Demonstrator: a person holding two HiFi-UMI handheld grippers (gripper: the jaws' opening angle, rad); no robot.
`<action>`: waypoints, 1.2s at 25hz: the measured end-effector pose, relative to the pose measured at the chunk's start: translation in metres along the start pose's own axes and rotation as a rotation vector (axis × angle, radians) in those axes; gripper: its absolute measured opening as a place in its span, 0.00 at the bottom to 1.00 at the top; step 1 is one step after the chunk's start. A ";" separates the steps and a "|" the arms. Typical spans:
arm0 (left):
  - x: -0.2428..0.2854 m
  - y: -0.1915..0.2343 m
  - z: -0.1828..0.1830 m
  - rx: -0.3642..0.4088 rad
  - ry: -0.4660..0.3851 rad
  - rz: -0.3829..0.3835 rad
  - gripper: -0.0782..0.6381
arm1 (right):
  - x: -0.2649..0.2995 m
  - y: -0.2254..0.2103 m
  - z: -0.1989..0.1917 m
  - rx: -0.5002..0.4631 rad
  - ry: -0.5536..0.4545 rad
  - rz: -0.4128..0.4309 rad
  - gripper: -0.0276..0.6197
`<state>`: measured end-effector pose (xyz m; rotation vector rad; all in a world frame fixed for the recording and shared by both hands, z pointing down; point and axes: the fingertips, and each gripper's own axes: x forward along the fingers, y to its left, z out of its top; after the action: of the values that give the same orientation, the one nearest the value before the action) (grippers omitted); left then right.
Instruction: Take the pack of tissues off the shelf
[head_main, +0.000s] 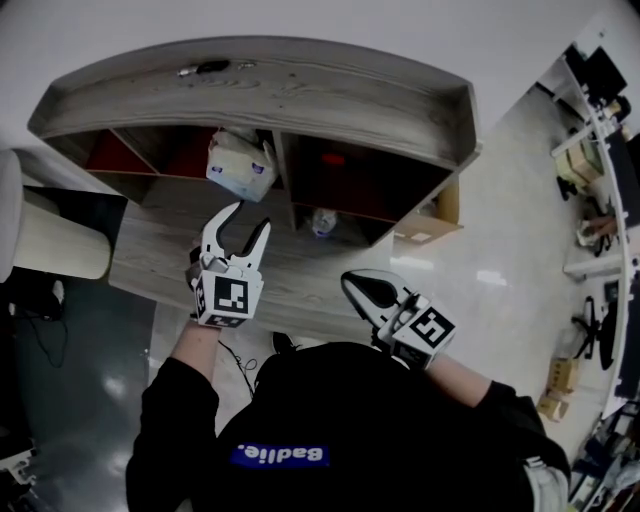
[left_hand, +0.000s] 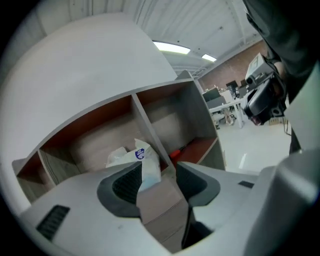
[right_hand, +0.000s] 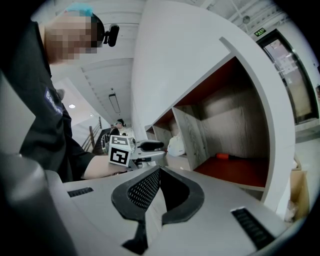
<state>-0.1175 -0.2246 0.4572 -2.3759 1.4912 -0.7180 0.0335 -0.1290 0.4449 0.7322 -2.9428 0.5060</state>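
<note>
I am aiming my spread, empty left gripper (head_main: 252, 216), my right gripper (head_main: 352, 285) clenched, and its right jaw is risking striking the divider (head_main: 284, 190) just right of the pack of tissues (head_main: 240, 165).

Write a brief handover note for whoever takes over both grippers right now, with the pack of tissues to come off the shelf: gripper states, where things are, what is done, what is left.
Left gripper: jaws open, nothing between the pads, pointed at the pack of tissues.
Right gripper: jaws shut, empty, held back nearer the body.
Pack: inside a shelf compartment, just left of a vertical divider in the head view, untouched.
Done: left gripper is lined up with the pack.
Left: probably reach in, close on the pack, and draw it out.
</note>
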 end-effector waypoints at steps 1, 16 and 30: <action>0.003 0.002 -0.003 0.036 0.010 0.007 0.40 | -0.001 0.000 -0.001 0.001 0.000 -0.001 0.09; 0.033 0.005 -0.020 0.462 0.098 -0.038 0.46 | -0.013 0.001 -0.012 0.026 0.002 -0.043 0.09; 0.053 0.006 -0.036 0.641 0.188 -0.058 0.46 | -0.010 0.008 -0.014 0.027 0.004 -0.044 0.09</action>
<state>-0.1224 -0.2733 0.4996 -1.9006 1.0356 -1.2415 0.0388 -0.1132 0.4539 0.7965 -2.9140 0.5441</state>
